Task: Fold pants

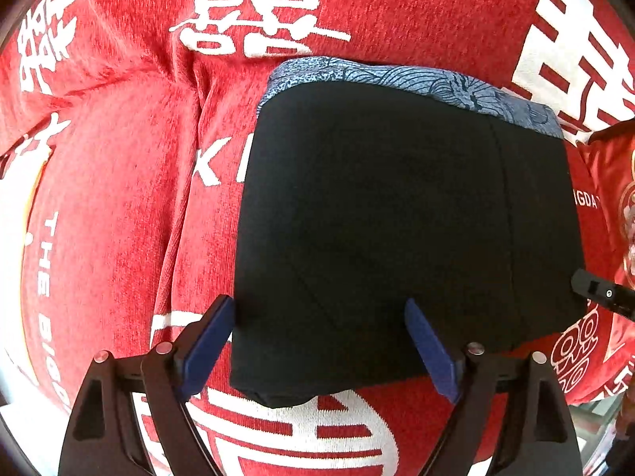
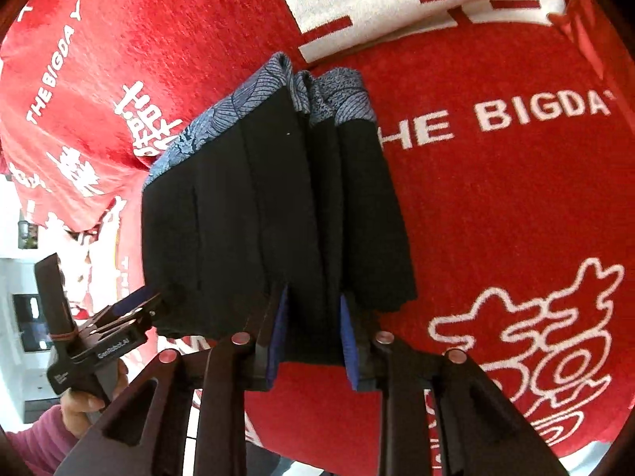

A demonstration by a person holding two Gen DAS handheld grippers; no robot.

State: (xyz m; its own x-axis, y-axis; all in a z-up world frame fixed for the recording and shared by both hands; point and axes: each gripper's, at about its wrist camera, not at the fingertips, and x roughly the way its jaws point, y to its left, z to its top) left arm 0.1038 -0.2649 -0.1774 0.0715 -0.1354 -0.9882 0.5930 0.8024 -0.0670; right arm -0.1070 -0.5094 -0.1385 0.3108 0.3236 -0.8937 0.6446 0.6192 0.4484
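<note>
Likely a home: red festive blanket (image 1: 119, 198) with white characters, white furniture (image 2: 24, 317) at the edge.

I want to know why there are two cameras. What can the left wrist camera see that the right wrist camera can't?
Only the left wrist view shows the folded pants from above as one flat black rectangle, with the left gripper open wide over their near edge.

Only the right wrist view shows the stacked folds from the side, the right gripper with its blue pads on either side of the near end of the pants, and a person's hand holding the other gripper.

Both show the black pants with their blue patterned band, lying on the red blanket with white lettering.
</note>
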